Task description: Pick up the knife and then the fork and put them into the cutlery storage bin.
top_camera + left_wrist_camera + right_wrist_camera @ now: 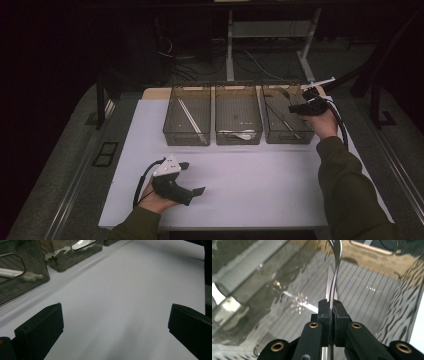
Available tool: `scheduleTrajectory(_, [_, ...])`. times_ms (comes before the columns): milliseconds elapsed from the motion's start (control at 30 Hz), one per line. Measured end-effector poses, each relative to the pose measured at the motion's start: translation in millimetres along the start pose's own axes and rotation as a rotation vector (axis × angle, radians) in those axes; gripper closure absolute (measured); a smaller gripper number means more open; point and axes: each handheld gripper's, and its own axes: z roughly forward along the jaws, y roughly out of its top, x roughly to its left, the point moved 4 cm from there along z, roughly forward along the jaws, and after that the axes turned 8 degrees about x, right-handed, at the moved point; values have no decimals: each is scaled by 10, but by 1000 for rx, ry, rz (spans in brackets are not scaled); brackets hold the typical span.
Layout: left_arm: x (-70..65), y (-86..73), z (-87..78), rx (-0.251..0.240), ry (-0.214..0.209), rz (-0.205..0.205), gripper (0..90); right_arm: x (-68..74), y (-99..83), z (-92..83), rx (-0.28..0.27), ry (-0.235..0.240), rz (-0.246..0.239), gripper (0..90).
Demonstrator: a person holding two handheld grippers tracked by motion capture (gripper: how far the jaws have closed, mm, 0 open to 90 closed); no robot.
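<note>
The right gripper (331, 305) is clamping its jaws tight on the handle of a metal fork (336, 270), which is pointing away from the camera with its tines up over the right bin (372, 285). In the high view this gripper (295, 107) is hovering at the right bin (286, 134), the last of three smoky clear bins lined up at the far side of the white surface (250, 175). The fork is looking slim, shiny and gently curved. The left gripper (195, 177) is sitting low over the near surface, its jaws spread wide with nothing between them. The left bin (186, 135) is holding long pale sticks, and the middle bin (238, 135) is holding something white.
</note>
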Motion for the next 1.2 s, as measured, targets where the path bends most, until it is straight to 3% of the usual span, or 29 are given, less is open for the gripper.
scheduleTrajectory(233, [-10,-3,15,9,-6,2,0,9,-58,103,111,-41,-14,861])
scheduleTrajectory(467, [-11,-6,19,11,-8,-1,0,15,-65,105,124,-28,-17,808])
scheduleTrajectory(567, [-13,-6,21,12,-9,1,0,10,-56,70,107,-22,-16,767])
scheduleTrajectory(733, [-12,-4,25,15,-8,0,0,18,-56,-4,76,25,3,637])
scheduleTrajectory(867, [-6,-2,27,13,-6,-5,0,43,-69,-115,13,77,28,541])
scheduleTrajectory(1033, [-8,9,19,11,0,-1,0,95,-98,-233,-62,105,31,400])
scheduleTrajectory(1200, [6,2,14,11,3,-7,0,204,-158,-313,-93,120,2,327])
